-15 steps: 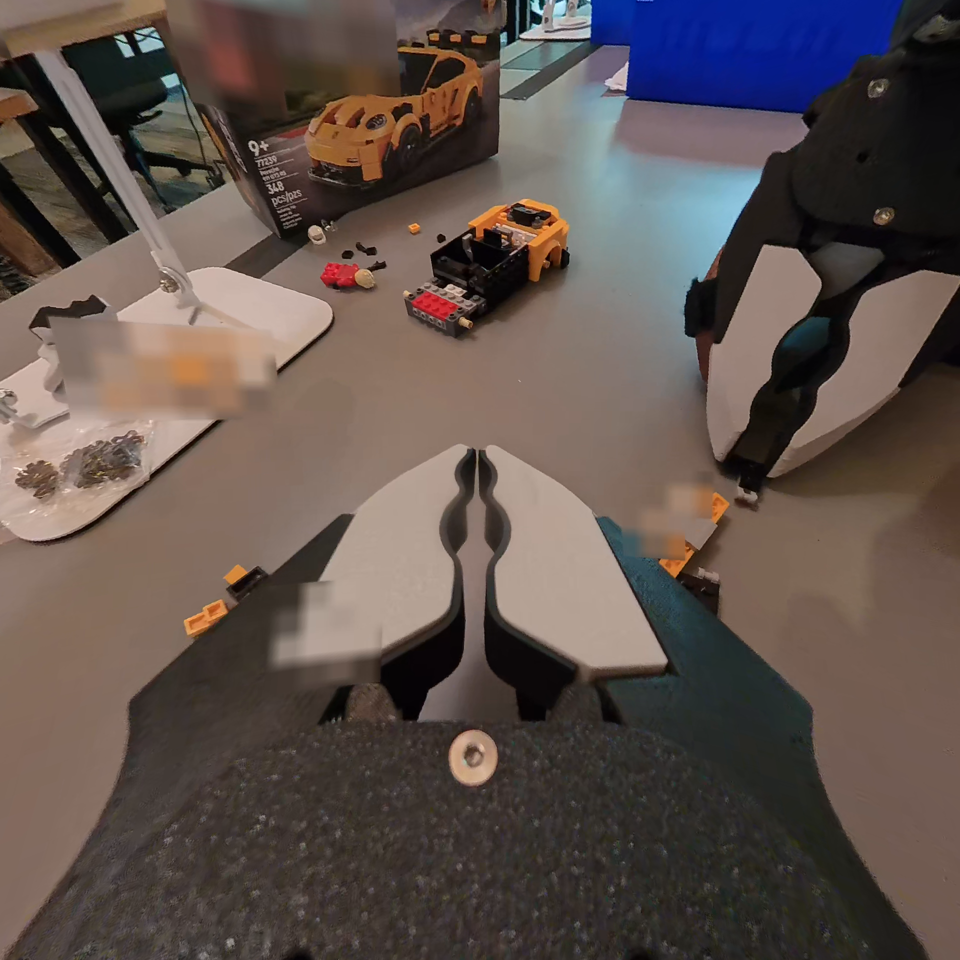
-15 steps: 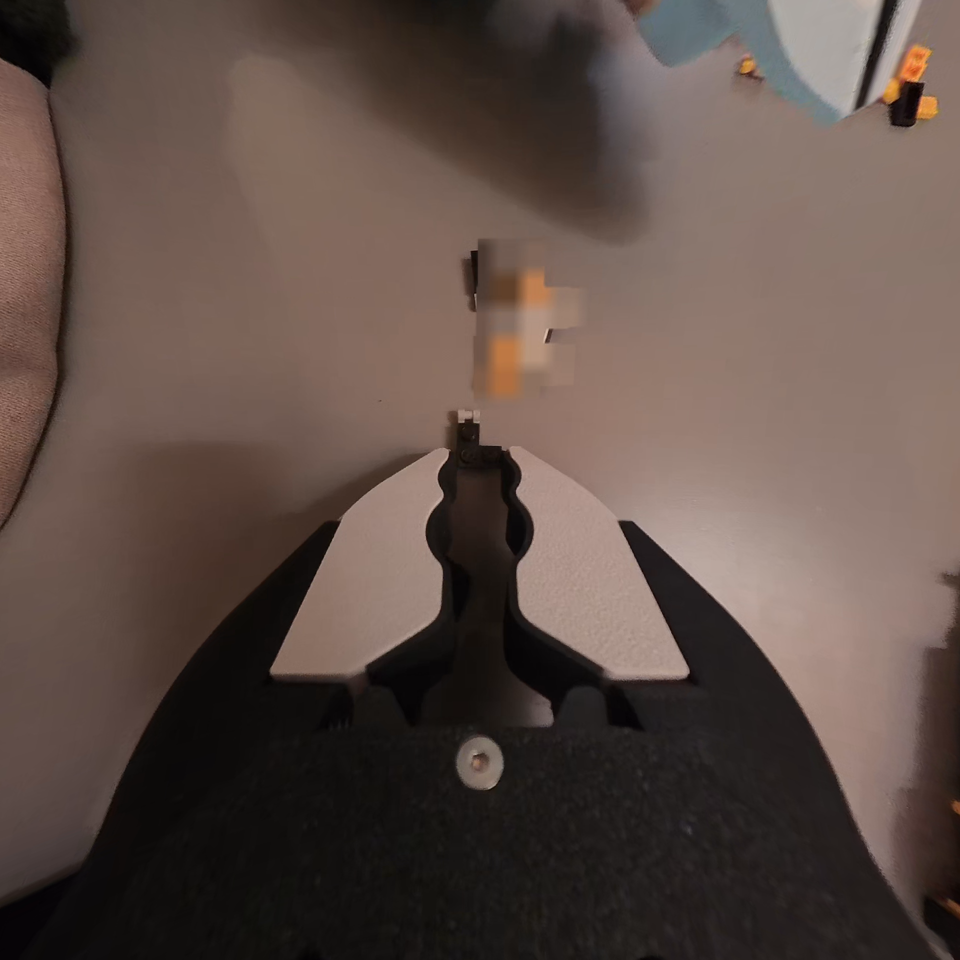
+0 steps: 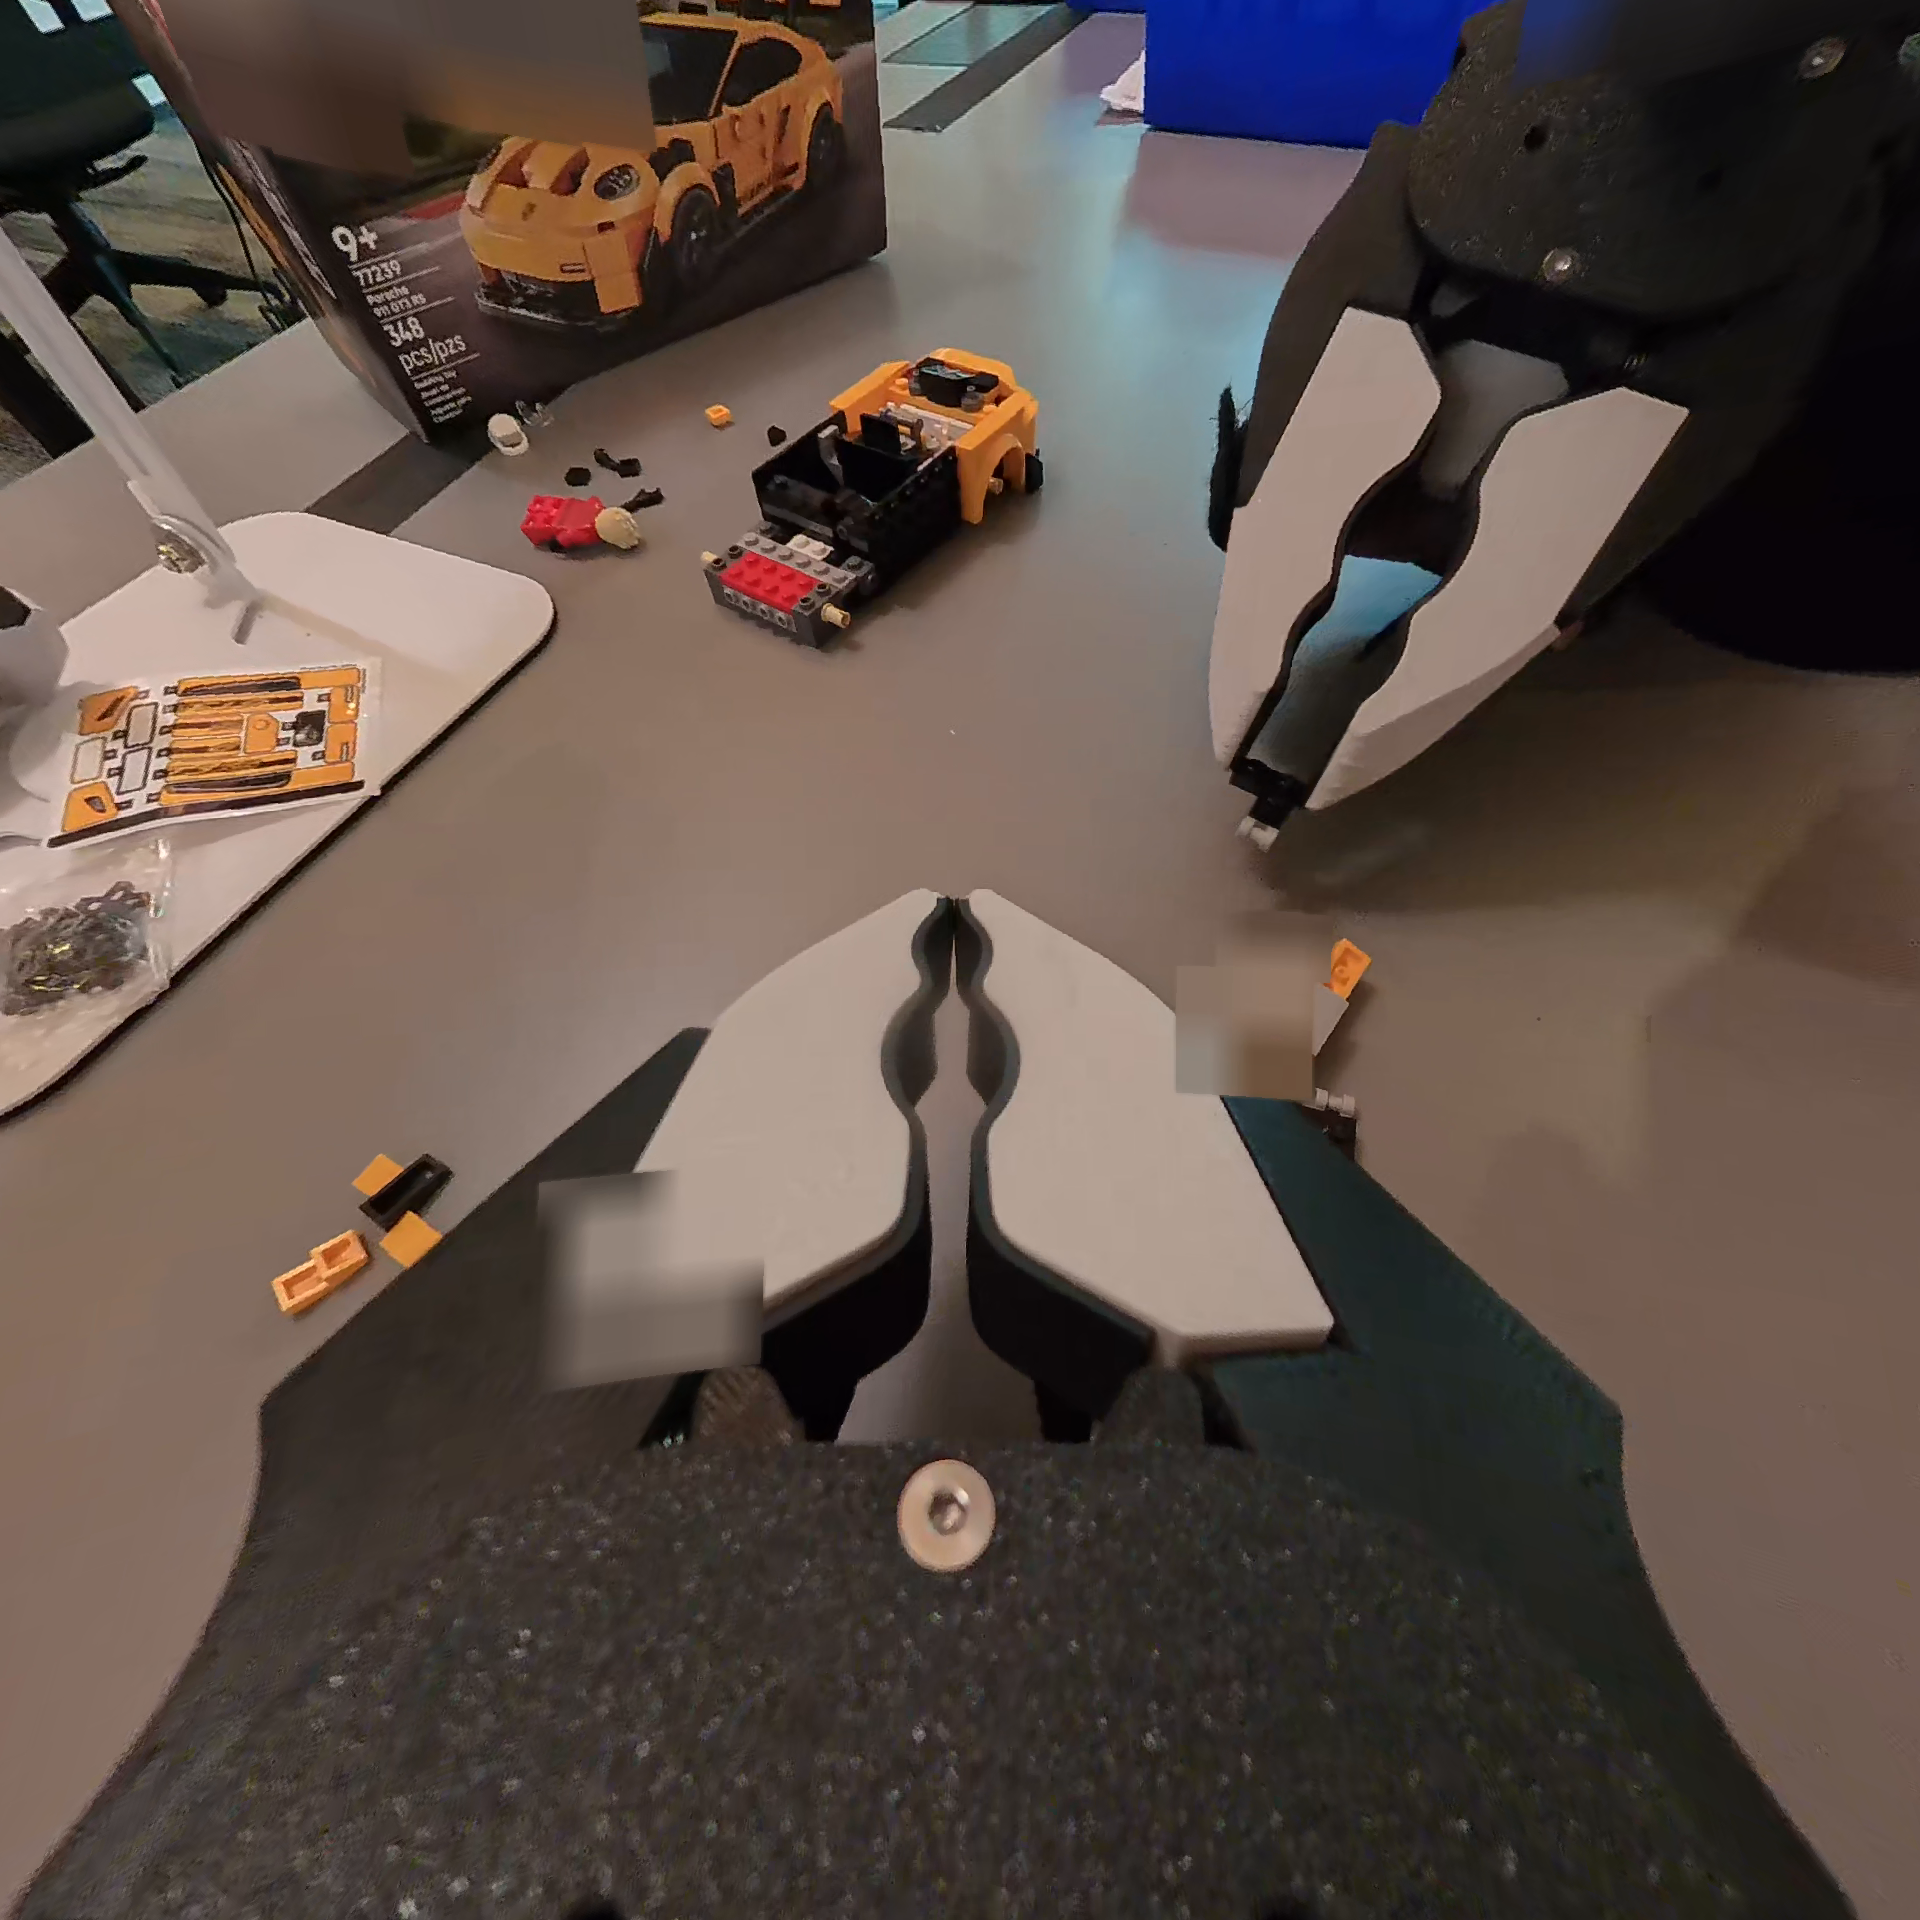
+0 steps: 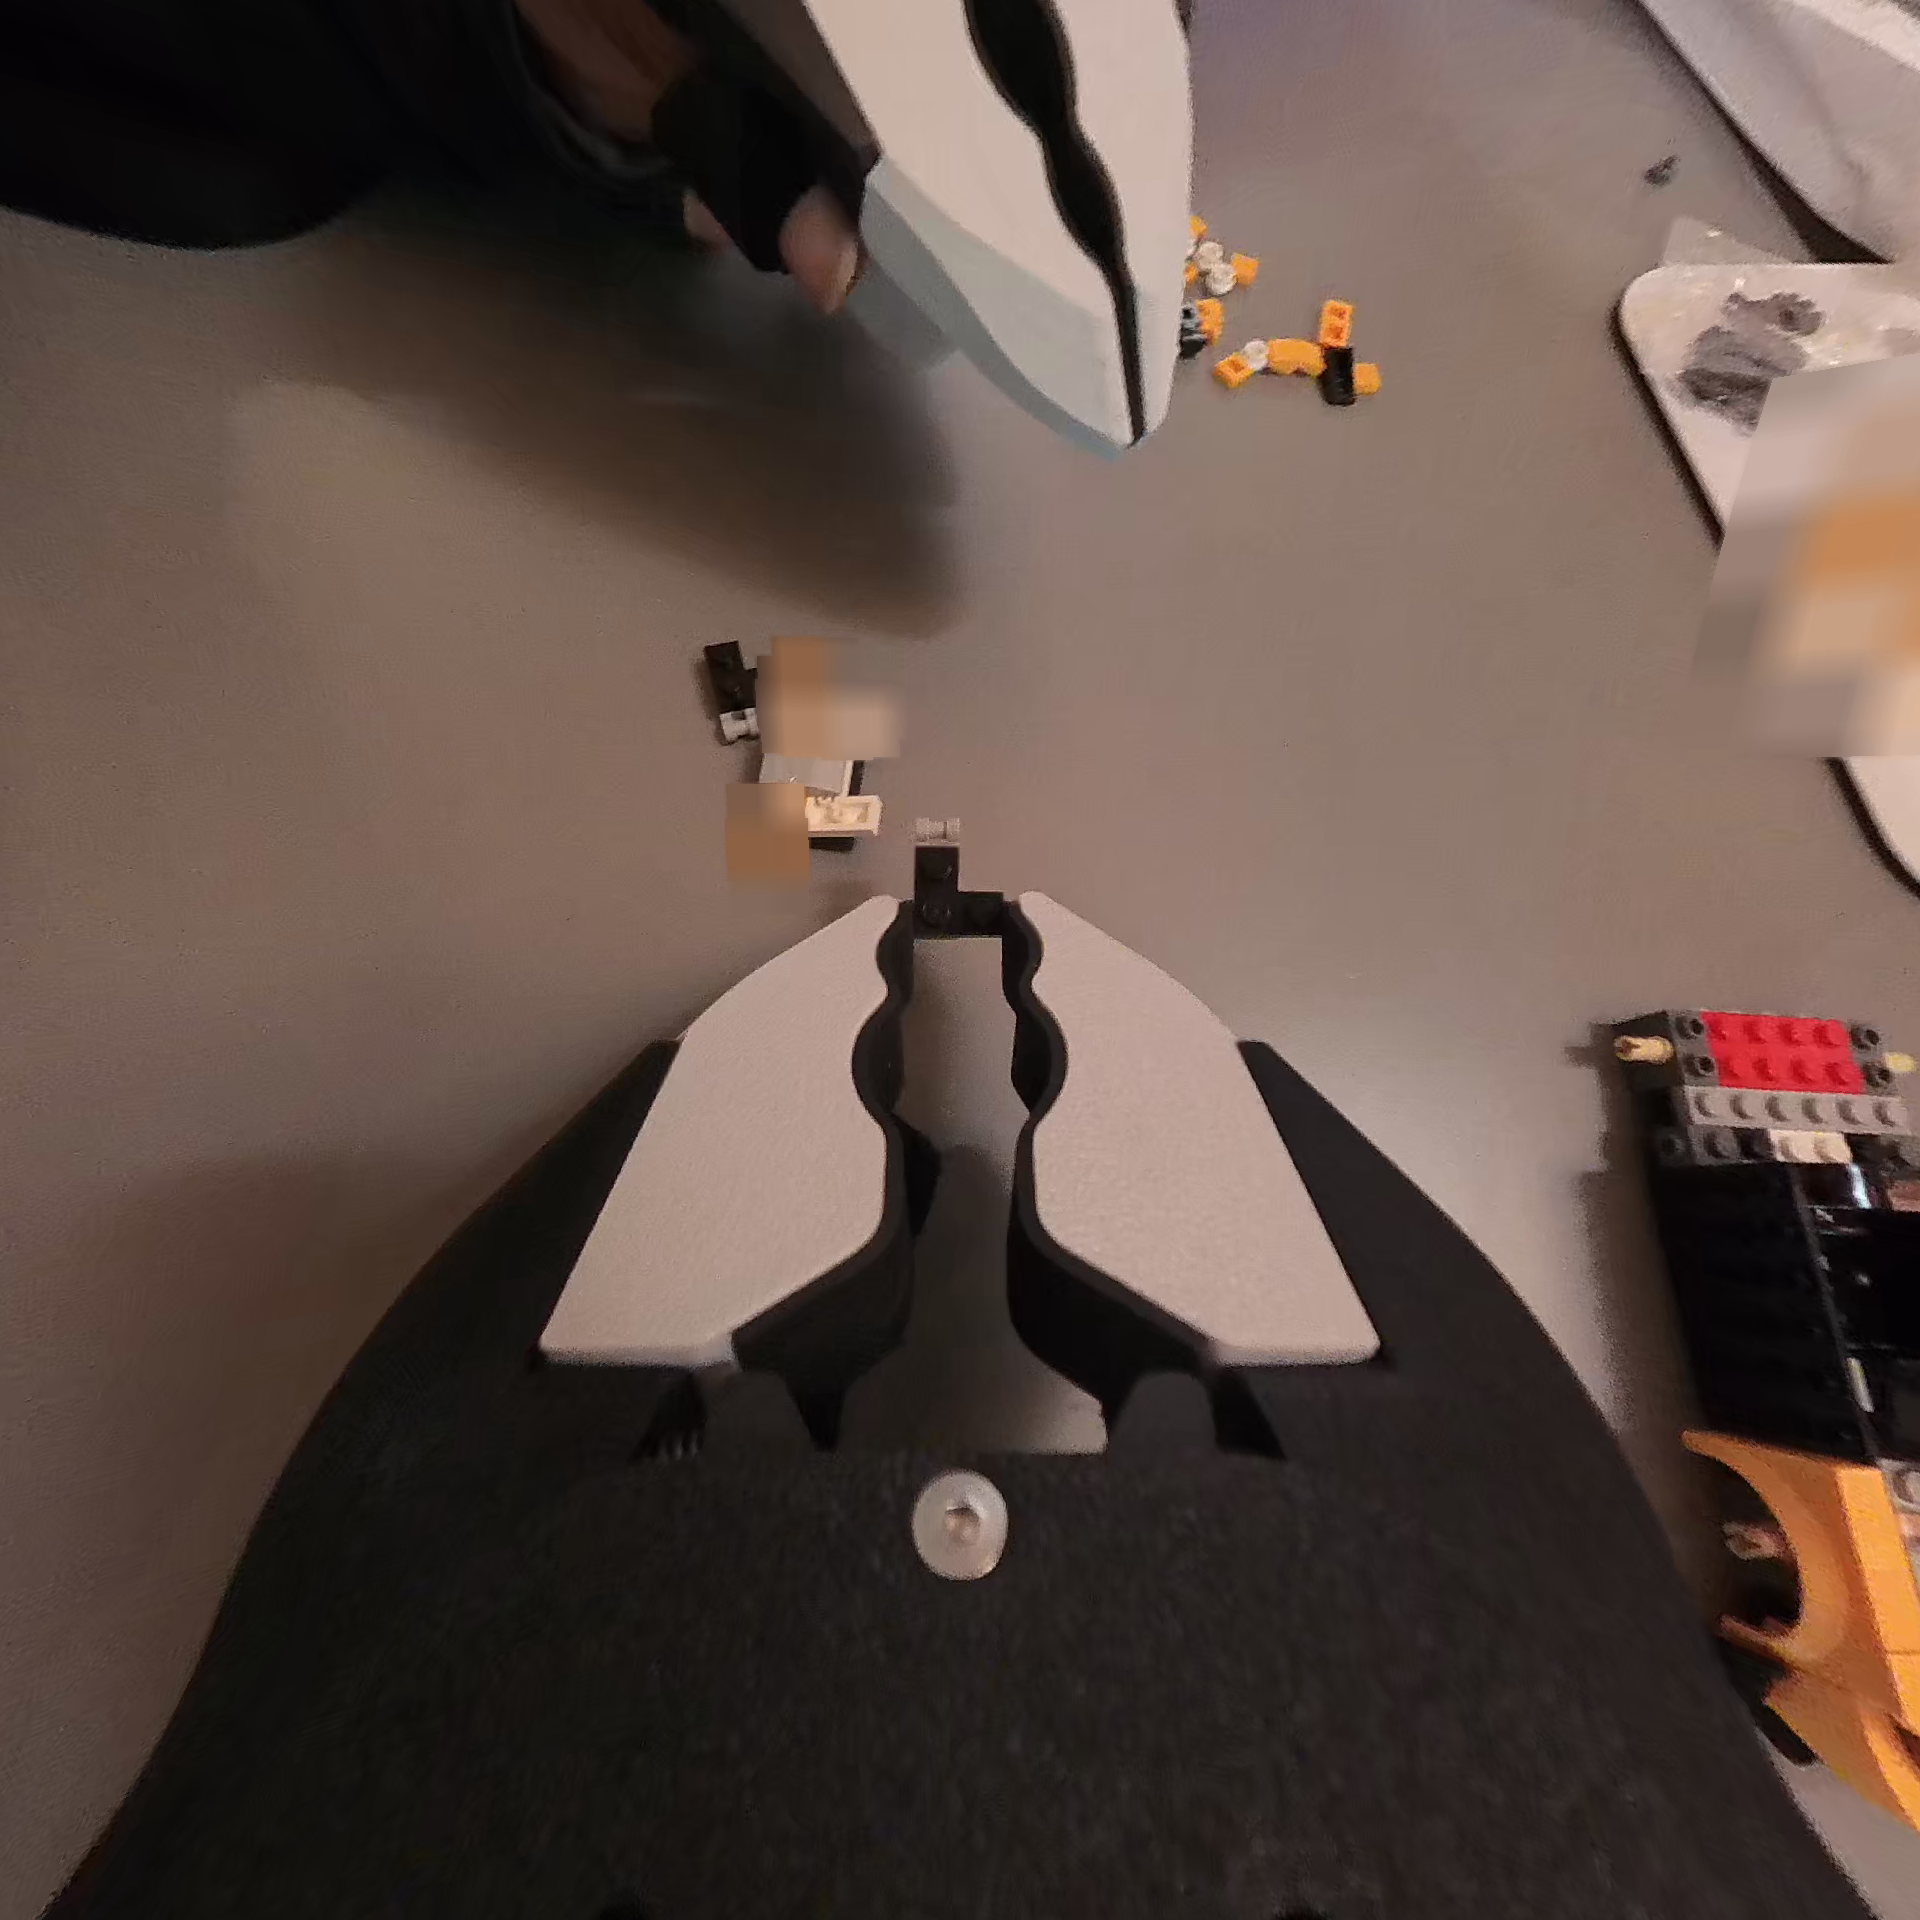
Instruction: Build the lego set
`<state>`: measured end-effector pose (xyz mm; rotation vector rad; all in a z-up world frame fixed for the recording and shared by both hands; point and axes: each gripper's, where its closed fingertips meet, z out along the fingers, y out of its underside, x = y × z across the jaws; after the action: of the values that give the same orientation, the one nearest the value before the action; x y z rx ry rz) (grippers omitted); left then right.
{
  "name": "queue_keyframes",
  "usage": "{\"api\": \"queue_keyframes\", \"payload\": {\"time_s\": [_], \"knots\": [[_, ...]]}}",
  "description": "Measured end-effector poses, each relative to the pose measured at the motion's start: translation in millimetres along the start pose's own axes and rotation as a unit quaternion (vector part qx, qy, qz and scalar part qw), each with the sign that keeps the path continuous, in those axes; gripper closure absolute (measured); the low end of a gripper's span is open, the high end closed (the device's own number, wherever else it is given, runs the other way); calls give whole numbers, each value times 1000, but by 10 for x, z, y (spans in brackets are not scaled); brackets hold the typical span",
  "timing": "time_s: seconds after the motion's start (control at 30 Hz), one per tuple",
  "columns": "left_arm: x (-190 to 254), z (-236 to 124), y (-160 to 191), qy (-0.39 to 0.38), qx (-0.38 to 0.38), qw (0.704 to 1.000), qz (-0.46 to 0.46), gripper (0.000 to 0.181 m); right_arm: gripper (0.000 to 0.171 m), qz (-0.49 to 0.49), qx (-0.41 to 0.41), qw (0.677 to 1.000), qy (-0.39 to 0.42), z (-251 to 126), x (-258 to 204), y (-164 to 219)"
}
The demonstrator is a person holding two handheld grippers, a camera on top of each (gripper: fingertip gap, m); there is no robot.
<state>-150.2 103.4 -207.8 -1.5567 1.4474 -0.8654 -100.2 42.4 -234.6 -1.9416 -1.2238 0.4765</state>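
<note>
A small black lego piece [image 4: 954, 902] with a grey tip is pinched between the fingers of the right gripper [image 4: 956, 914], just above the grey desk [image 3: 1039, 748]. The left gripper [image 3: 952, 906] has its fingers pressed together and holds nothing. One half-built car [image 3: 883, 494], black and orange with a red plate, sits farther back. Behind it stands one lego box [image 3: 540, 208]. One sticker sheet [image 3: 218, 738] lies on one white board [image 3: 416, 623].

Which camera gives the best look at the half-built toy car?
The left wrist view: the half-built car sits whole on the grey table. The right wrist view catches only part, cropped at its right edge and blurred.
</note>
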Motion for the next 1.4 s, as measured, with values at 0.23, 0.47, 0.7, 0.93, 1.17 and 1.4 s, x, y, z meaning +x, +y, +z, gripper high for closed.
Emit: {"api": "queue_keyframes", "payload": {"time_s": [0.23,0.47,0.7,0.93,1.17,1.4], "knots": [[18,9,3,1,-2,1000,1,181,155,21,44,998,43,-35,194,-166],[28,43,48,-3,-11,1000,15,181,155,8,54,997,56,-44,348,-460],[251,2,-100,34,35,994,100,167,155,48,92,994,-37,57,108,-594],[486,-70,-206,66,66,979,182,162,155,81,97,983,-133,14,-123,-561],[671,-74,-202,65,60,958,273,170,155,116,98,971,-185,-15,-219,-560],[625,-38,-129,59,33,963,261,174,155,173,100,961,-193,-4,-145,-551]]}}
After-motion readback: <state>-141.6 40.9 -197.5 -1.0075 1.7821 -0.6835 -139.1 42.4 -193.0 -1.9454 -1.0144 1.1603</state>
